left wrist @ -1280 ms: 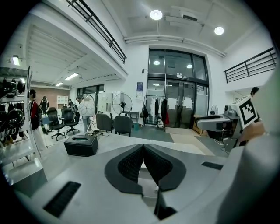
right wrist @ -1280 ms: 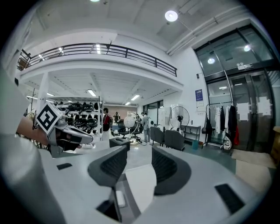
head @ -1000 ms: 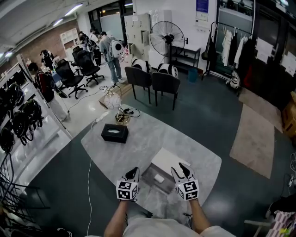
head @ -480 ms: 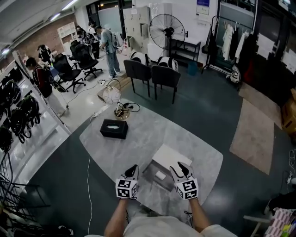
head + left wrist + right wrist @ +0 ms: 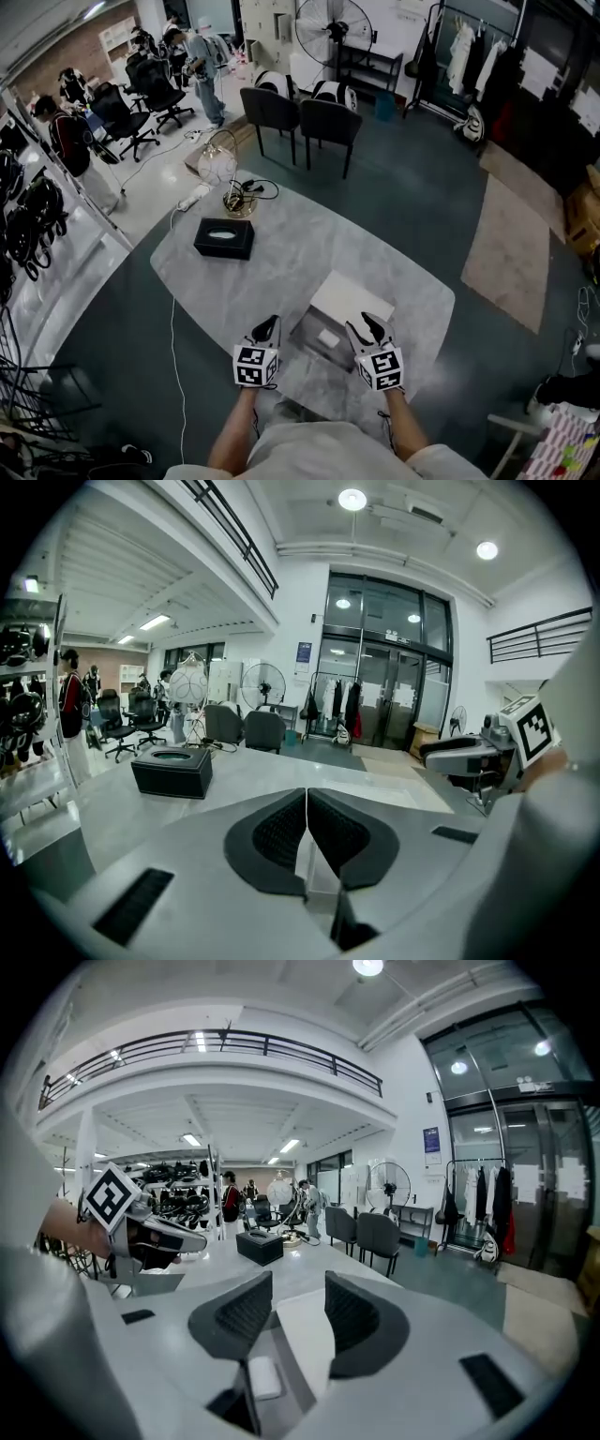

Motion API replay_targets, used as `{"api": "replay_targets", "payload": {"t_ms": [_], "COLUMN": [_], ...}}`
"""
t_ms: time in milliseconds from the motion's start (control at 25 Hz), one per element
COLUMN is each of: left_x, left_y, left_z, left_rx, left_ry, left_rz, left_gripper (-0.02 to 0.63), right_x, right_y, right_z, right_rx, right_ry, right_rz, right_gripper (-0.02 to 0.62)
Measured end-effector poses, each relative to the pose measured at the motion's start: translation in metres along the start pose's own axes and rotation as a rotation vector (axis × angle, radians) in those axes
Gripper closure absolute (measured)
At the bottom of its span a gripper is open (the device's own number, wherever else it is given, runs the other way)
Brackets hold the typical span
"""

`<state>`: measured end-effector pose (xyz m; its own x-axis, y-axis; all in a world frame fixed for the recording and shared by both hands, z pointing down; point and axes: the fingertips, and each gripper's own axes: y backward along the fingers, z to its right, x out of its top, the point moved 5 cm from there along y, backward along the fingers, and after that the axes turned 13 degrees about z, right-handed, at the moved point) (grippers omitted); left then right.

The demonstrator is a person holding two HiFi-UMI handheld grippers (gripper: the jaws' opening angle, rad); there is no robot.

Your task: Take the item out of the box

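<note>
While the small white flat item (image 5: 327,337) lies inside the open grey box (image 5: 305,345), both tools wait at the near side of the box. The left gripper (image 5: 269,324) sits just left of the box, and its fingers (image 5: 274,838) are pressed together with nothing in them. The right gripper (image 5: 366,324) sits just right of the box, and its fingers (image 5: 354,1316) are apart and empty.

I think the right gripper is best placed to do the taking. It should tip down over the box, put one finger on each side of the item, and squeeze softly before lifting straight up. The item looks thin and low, so the fingers need to reach close to the box floor. The left gripper could press on the box wall so the box does not slide.

The box looks like stiff card with straight walls. Its flat white lid (image 5: 354,298) lies at the far side of the box. The big grey desk (image 5: 281,272) looks smooth like stone. The finger pads are black and bumpy.
</note>
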<state>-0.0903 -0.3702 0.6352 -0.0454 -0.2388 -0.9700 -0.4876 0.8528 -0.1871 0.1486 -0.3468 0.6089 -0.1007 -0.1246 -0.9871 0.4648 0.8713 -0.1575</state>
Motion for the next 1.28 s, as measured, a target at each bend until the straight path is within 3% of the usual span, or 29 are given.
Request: {"api": "replay_targets", "payload": {"t_ms": [640,1280], "left_x": [-0.038,-0.055], "left_y": [-0.008,-0.002], "left_z": [-0.016,-0.028], "left_rx": [-0.033,-0.009], "left_ry": [0.049,0.097], "left_rz": [-0.091,-0.118], "left_gripper": [0.589,0.589], "right_x": [-0.039,-0.091], "right_y": [-0.019,-0.031], "right_z": [-0.027,-0.051], "right_rx": [0.064,0.228], "right_ry": [0.021,0.1], "right_rz": [-0.155,-0.366], "right_gripper": [0.405,0.388]}}
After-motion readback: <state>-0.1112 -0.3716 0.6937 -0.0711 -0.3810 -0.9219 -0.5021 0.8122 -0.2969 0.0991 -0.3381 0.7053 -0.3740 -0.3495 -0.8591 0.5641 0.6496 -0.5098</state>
